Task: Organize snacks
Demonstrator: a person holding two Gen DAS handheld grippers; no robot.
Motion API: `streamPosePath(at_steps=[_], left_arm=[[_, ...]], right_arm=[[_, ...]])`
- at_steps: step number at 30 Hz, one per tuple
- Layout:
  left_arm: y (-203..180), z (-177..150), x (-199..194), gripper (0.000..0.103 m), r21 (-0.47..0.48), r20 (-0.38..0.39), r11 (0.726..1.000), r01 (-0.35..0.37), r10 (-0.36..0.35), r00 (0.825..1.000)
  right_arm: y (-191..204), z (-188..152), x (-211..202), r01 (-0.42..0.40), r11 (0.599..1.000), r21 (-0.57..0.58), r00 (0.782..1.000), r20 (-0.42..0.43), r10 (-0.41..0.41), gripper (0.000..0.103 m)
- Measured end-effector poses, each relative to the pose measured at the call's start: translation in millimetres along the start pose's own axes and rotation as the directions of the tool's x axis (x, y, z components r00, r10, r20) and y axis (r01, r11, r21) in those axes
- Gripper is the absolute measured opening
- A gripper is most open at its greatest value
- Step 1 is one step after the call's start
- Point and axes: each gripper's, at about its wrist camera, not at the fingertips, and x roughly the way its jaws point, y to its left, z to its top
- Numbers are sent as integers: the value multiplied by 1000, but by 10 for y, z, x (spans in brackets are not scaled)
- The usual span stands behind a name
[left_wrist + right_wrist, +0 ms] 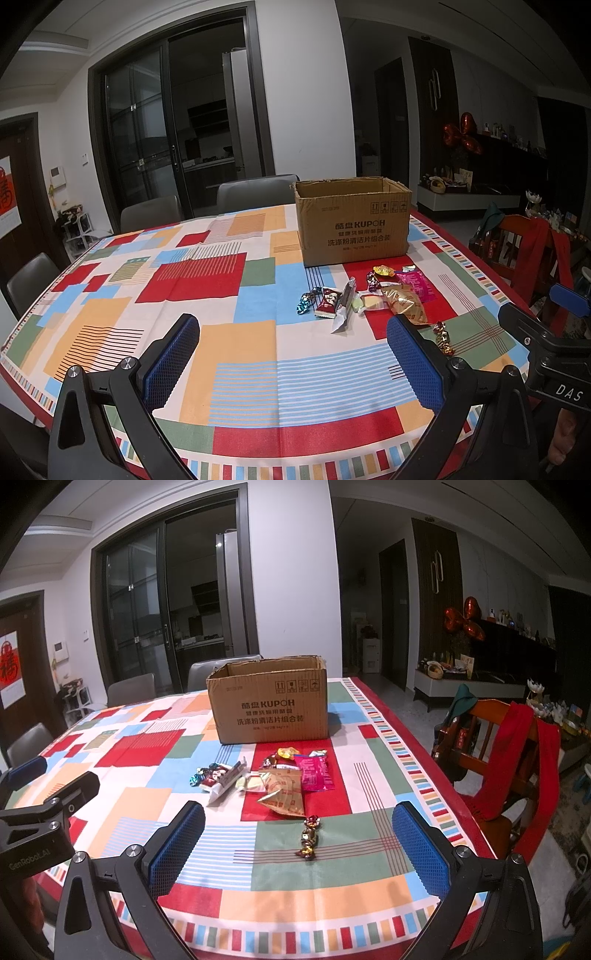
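both the left gripper [293, 363] and right gripper [299, 849] hover spread wide, holding nothing — apparently poised to start. the snacks [280, 779] lie loose mid-table before the open cardboard box [267, 703], likely their destination. only the right view shows the twisted candies [309, 836] fully — the left's finger partly hides them.

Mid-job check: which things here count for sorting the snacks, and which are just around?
Job:
cardboard box, open top
pink packet
gold packet
wrapped candy, nearest the right gripper
left gripper

Just around:
wooden chair with red cloth
balloons
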Motion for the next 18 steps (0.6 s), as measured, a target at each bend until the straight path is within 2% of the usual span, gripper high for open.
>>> streamPosePath(at_steps=[18], left_arm=[[-87,-22,112,103,7,-29,1000,8,-7,1000]], right_arm=[[-1,-23,78,1,1000,9,1000,-25,-1,102]])
